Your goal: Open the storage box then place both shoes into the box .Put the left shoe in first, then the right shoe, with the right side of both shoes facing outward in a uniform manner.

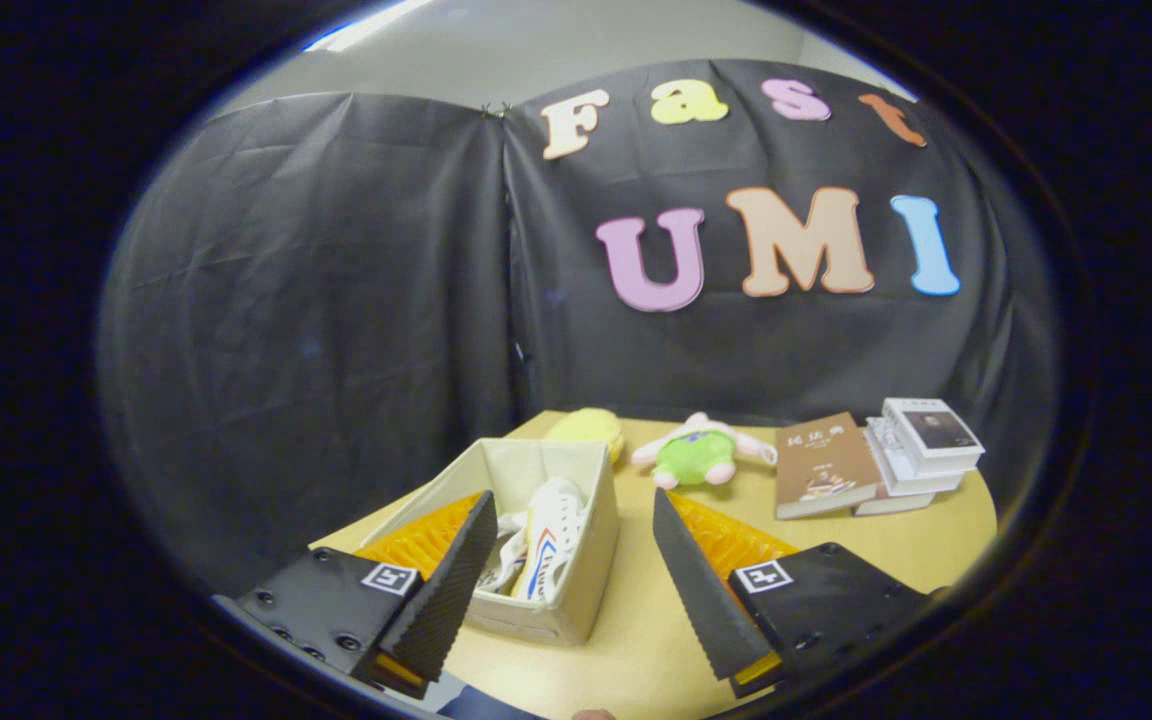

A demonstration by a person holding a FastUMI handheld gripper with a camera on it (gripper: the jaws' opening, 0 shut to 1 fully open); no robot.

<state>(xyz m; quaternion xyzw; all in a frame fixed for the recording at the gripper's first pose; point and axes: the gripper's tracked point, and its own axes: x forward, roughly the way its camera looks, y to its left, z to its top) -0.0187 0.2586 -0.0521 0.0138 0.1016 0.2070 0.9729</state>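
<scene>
Tongs (576, 580) spread, empty, above the table (836, 570); storage box (586, 540) at 12 o'clock holds shoes (546, 540); placing looks done, next retreat.

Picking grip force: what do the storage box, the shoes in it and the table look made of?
Storage box: looks like beige fabric, matte; soft, slightly bowed walls. Shoes inside it: white, probably synthetic or canvas with laces and coloured stripes; hard to tell. Table: smooth light wood-look top, likely laminate. The gripper is open, fingers apart, the box between and just beyond them.
</scene>
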